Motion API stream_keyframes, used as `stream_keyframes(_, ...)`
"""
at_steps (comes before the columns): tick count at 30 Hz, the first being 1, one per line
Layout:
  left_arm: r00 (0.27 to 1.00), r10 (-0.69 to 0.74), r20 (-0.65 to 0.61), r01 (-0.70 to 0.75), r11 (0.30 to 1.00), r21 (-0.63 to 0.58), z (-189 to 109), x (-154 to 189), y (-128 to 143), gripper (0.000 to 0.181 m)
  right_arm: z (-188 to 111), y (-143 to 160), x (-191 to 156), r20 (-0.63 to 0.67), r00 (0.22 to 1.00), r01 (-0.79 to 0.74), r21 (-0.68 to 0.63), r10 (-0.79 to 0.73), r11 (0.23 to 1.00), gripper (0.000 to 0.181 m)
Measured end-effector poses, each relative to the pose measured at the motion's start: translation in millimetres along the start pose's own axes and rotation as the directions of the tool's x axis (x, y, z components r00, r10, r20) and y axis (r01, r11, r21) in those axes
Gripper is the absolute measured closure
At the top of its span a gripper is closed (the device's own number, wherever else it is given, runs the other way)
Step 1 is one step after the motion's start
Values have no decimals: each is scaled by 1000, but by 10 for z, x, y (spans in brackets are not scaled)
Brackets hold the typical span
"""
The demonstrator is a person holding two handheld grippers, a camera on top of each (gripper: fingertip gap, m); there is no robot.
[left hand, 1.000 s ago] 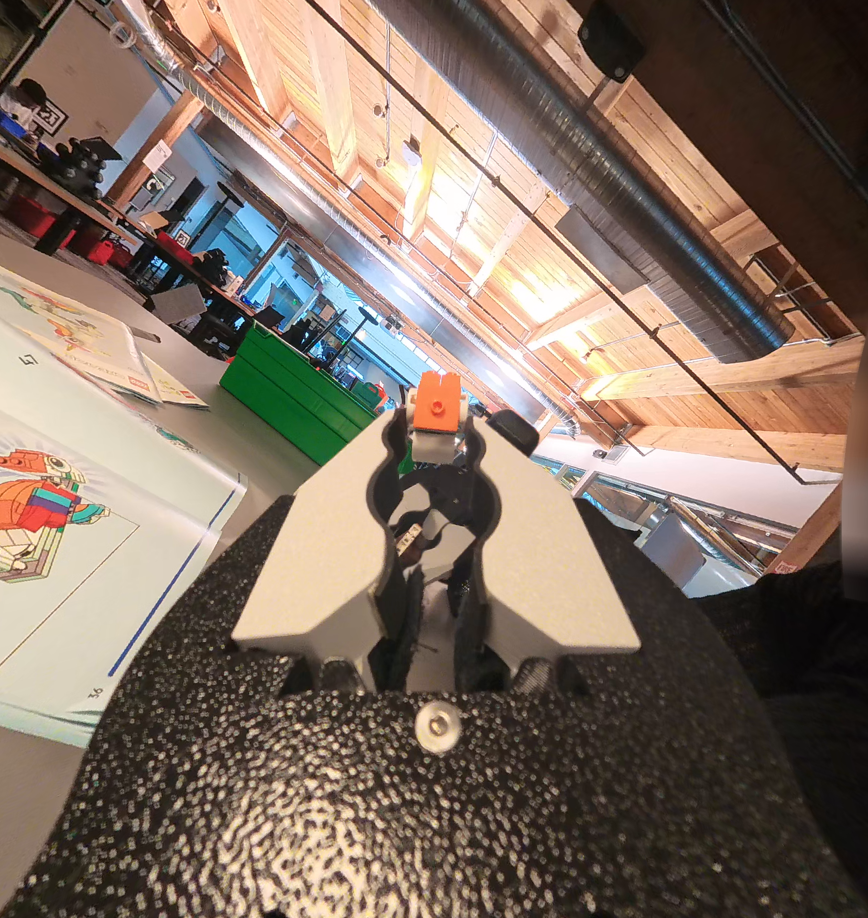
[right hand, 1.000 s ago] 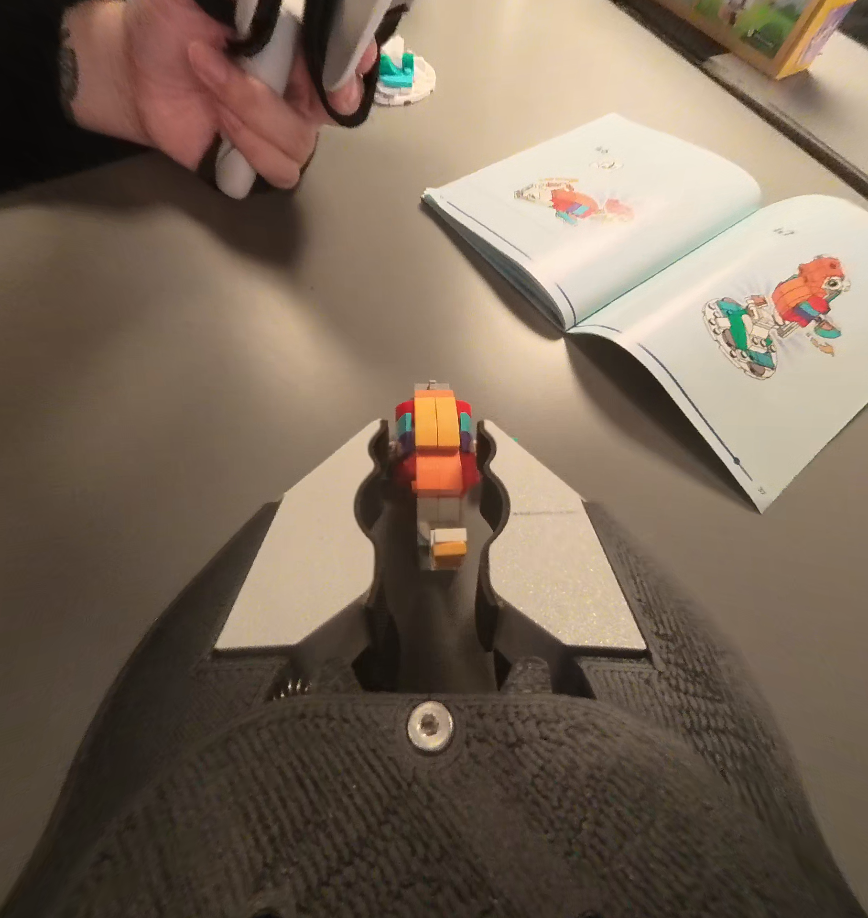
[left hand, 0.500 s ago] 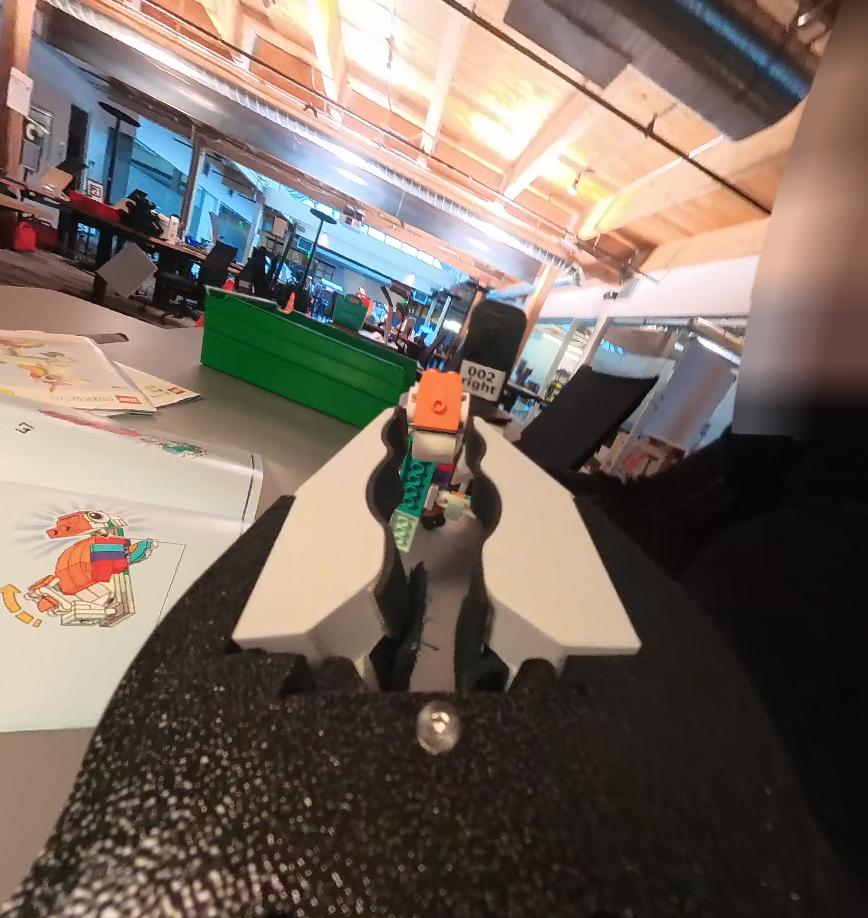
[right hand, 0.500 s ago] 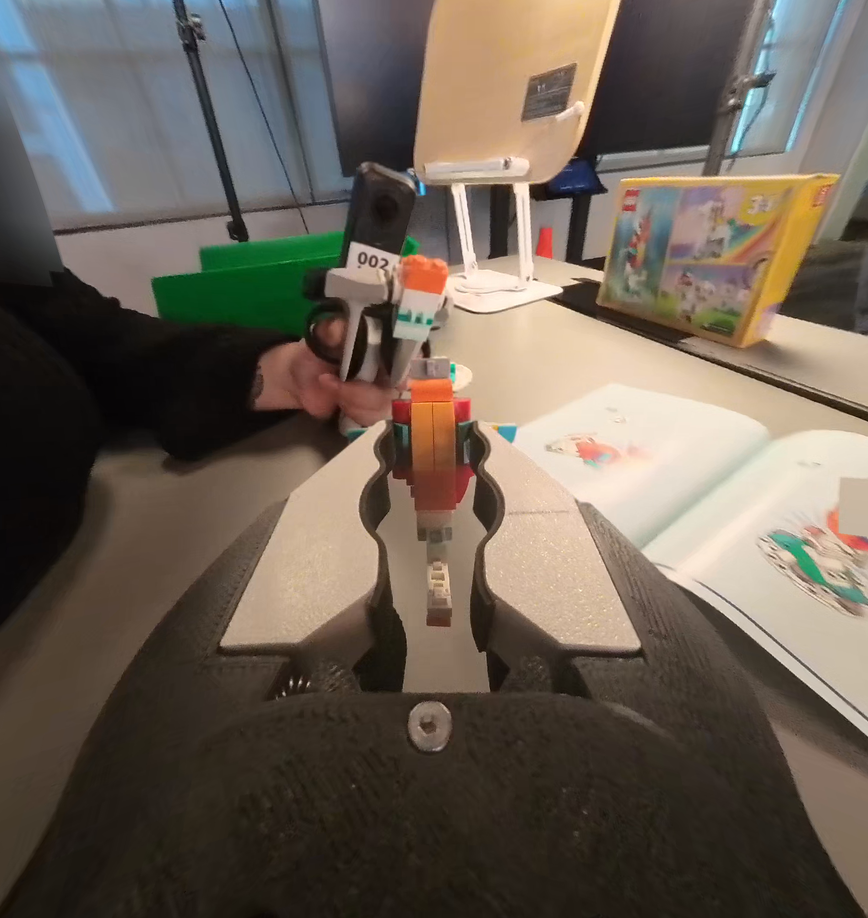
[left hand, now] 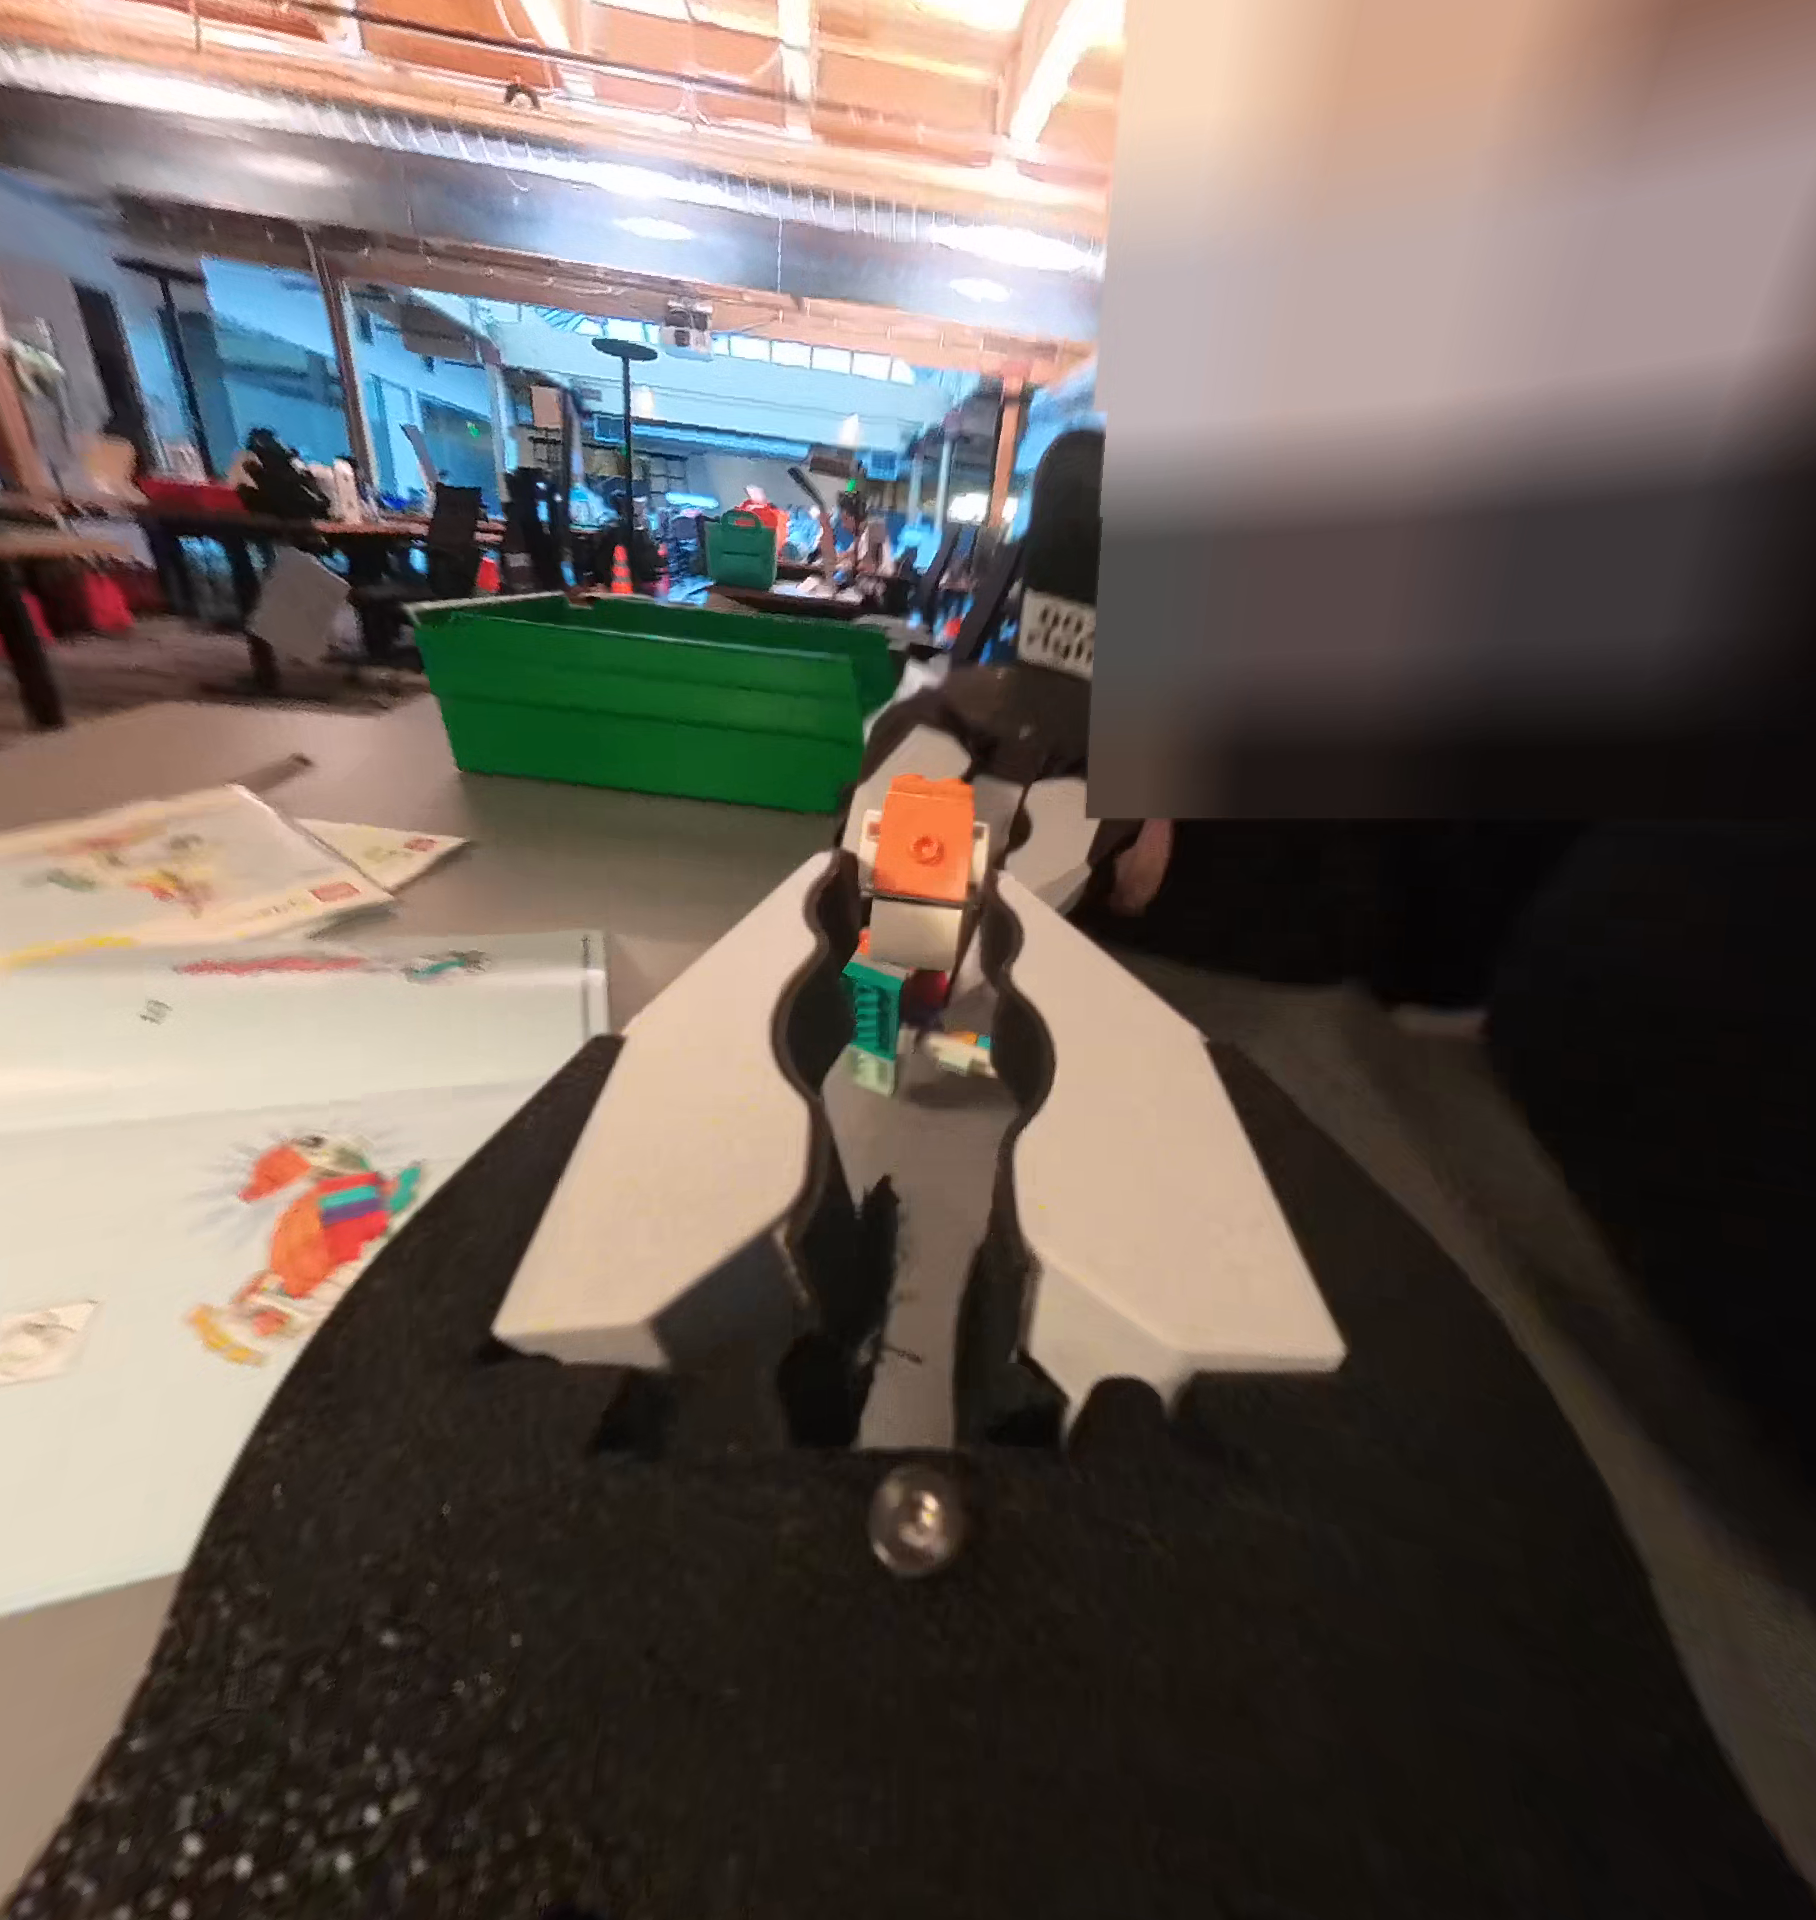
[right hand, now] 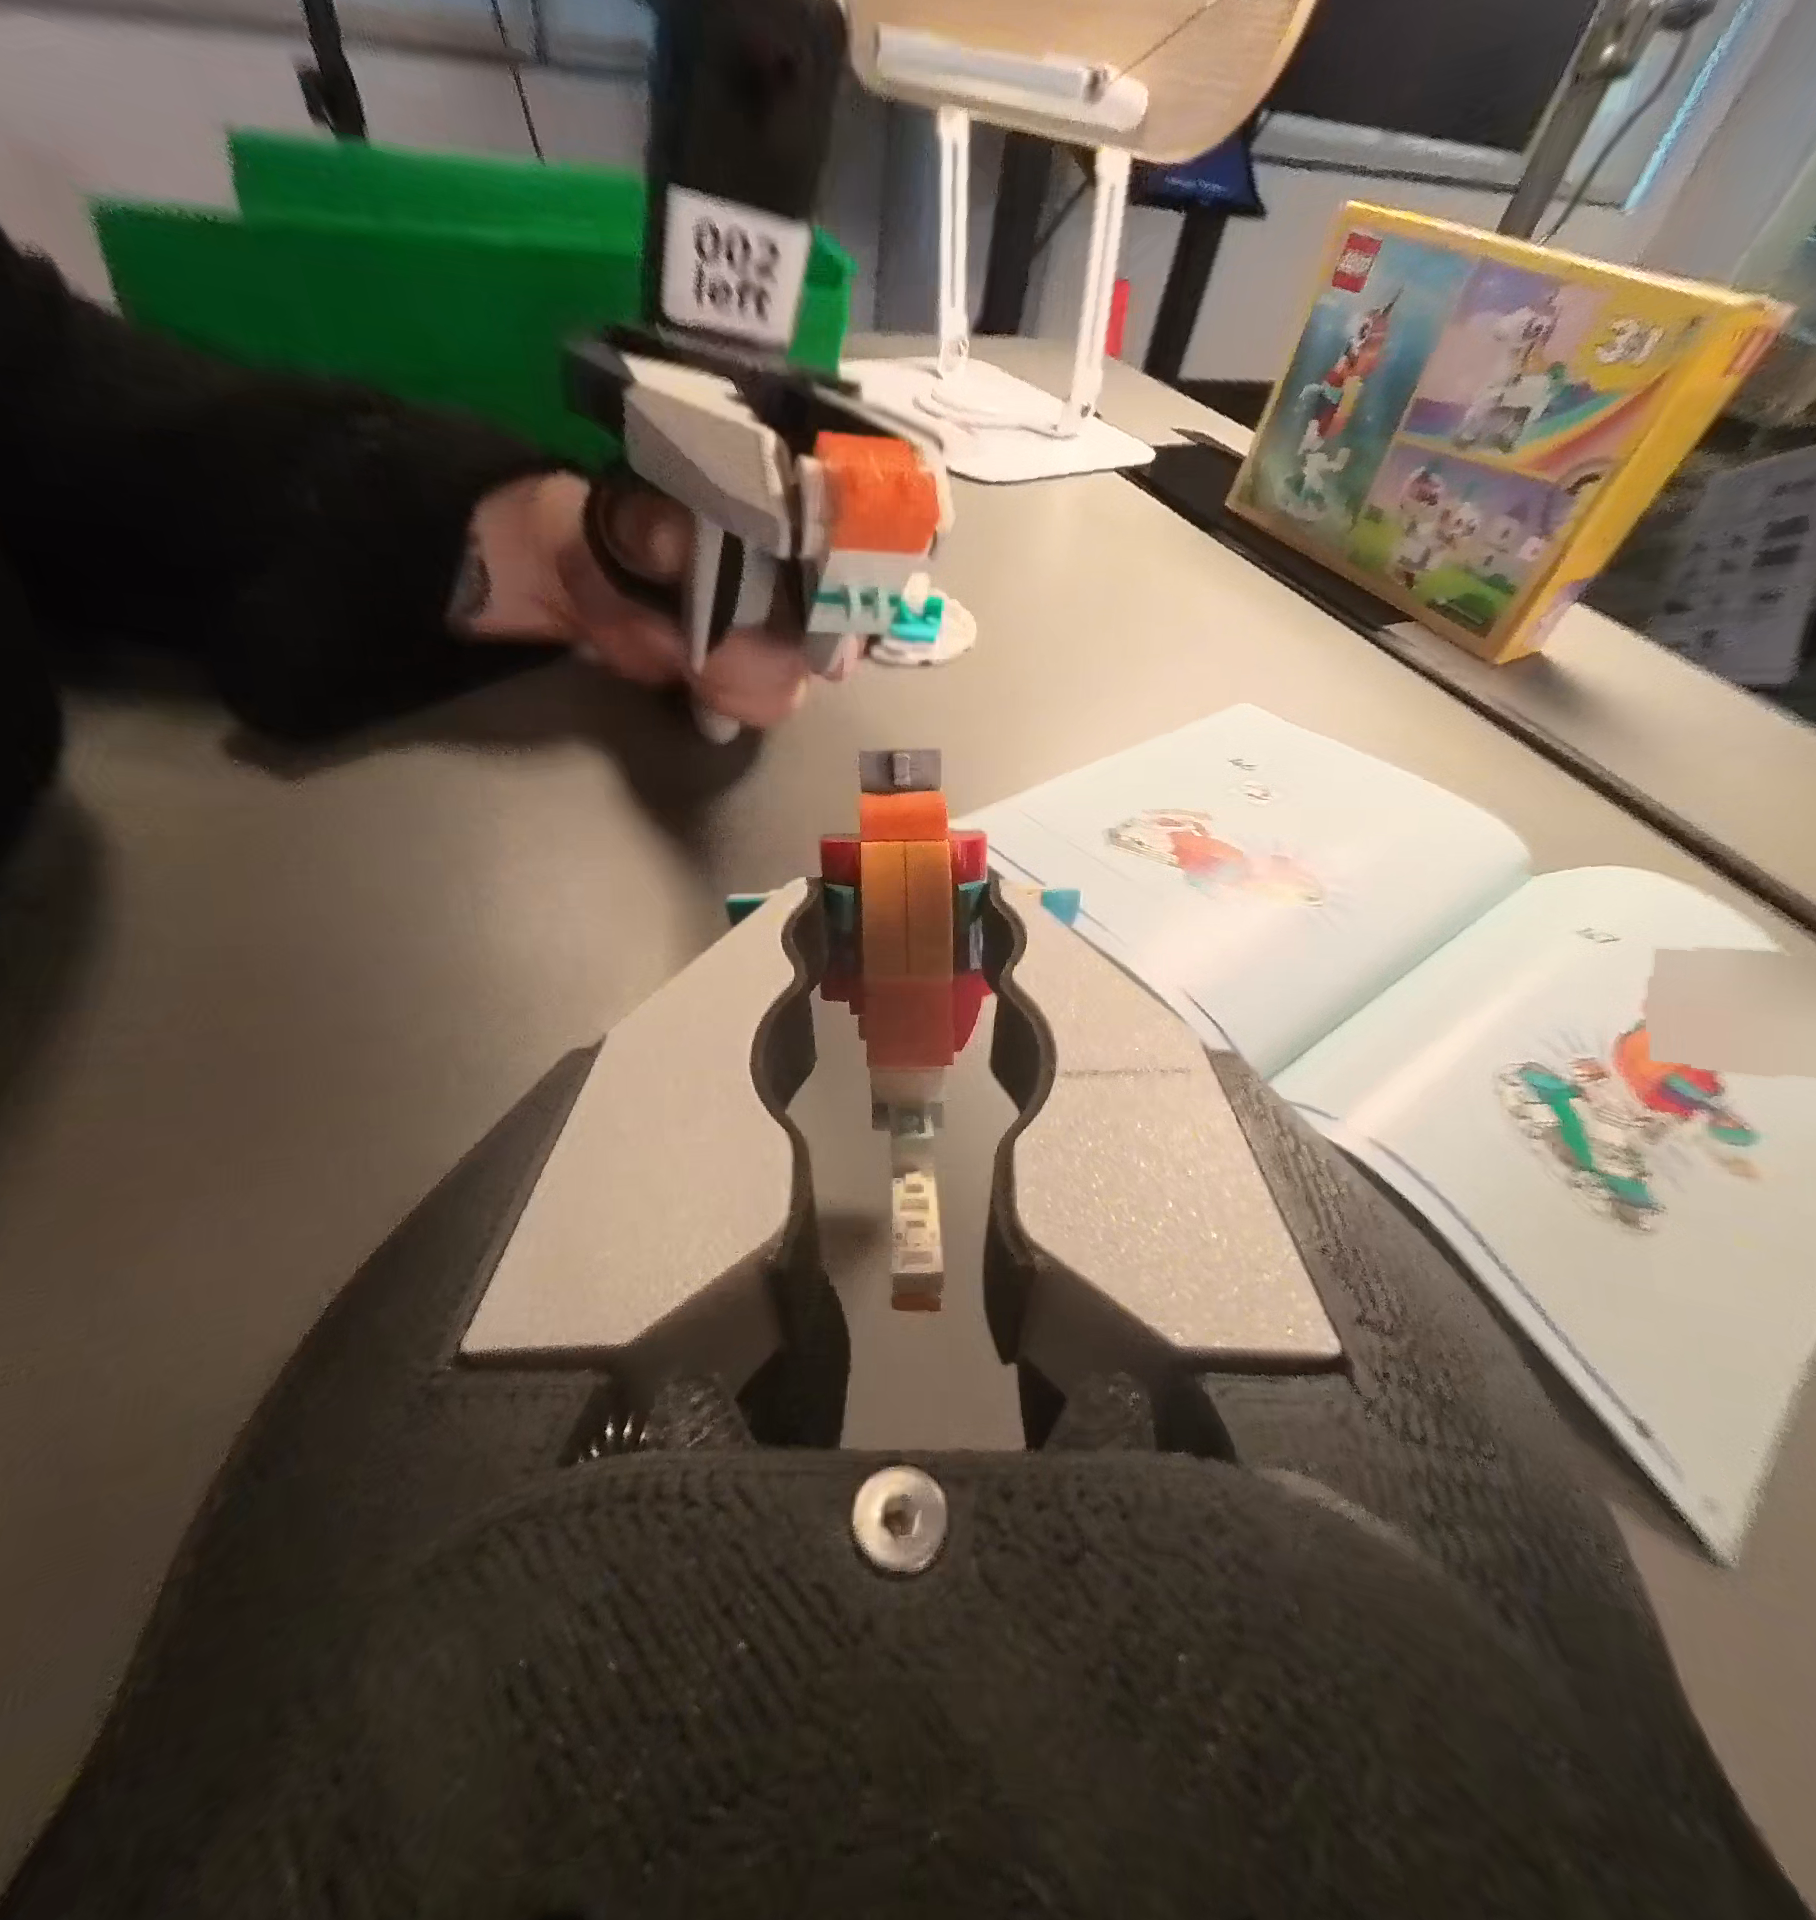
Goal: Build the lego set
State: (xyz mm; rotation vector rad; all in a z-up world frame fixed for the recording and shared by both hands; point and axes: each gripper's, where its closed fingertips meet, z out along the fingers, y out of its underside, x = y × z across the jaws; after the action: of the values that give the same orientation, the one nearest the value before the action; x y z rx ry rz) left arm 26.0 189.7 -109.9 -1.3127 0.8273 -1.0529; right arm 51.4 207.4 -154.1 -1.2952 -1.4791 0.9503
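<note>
The left claw point(left hand: 914, 883) grips an orange-and-white lego head piece point(left hand: 922, 854). The right claw point(right hand: 902, 914) clamps the orange-red lego body point(right hand: 906, 935) above the desk point(right hand: 364, 987), both facing each other, apart.

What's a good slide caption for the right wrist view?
Right gripper grips an orange-red lego body as the left gripper brings an orange-topped piece toward it.

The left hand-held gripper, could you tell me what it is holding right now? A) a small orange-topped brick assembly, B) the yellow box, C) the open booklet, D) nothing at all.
A: in the right wrist view the left hand-held gripper is shut on a small orange-topped brick assembly, held above the table, while the yellow box and open booklet rest untouched.
</note>
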Motion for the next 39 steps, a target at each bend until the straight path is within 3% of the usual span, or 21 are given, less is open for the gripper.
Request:
stream_keyframes(3, 941, 339, 20, -335, 936, -109, 19, 120, 158, 161, -11, 6, -9, -73, 975, 205, -46, -208, 978, 153)
stream_keyframes(7, 735, 678, -1, -666, 721, -191, 103, 285, 302, 161, 5, 28, -33, -154, 847, 502, -83, -509, 861, 153)
stream_keyframes(13, 347, 936, -53, -914, 325, -243, 189, 490, 456, 161, -65, 120, -238, -176, 618, 777, -17, -767, 630, 153)
stream_keyframes(15, 290, 954, -71, -930, 264, -258, 194, 484, 512, 161, -79, 120, -249, -193, 546, 830, -8, -816, 557, 153)
stream_keyframes(21, 292, 952, -88, -928, 259, -268, 194, 456, 580, 161, -125, 203, -264, -180, 431, 900, 11, -884, 436, 153)
stream_keyframes(34, 314, 944, -97, -923, 280, -265, 181, 466, 605, 161, -178, 200, -331, -146, 499, 866, 66, -854, 495, 153)
stream_keyframes(36, 368, 927, -77, -907, 339, -251, 182, 477, 565, 161, -188, 179, -330, -146, 528, 849, 78, -837, 522, 153)
stream_keyframes(39, 518, 855, 36, -833, 513, -207, 142, 408, 335, 160, -206, 102, -289, -151, 614, 789, 108, -774, 605, 153)
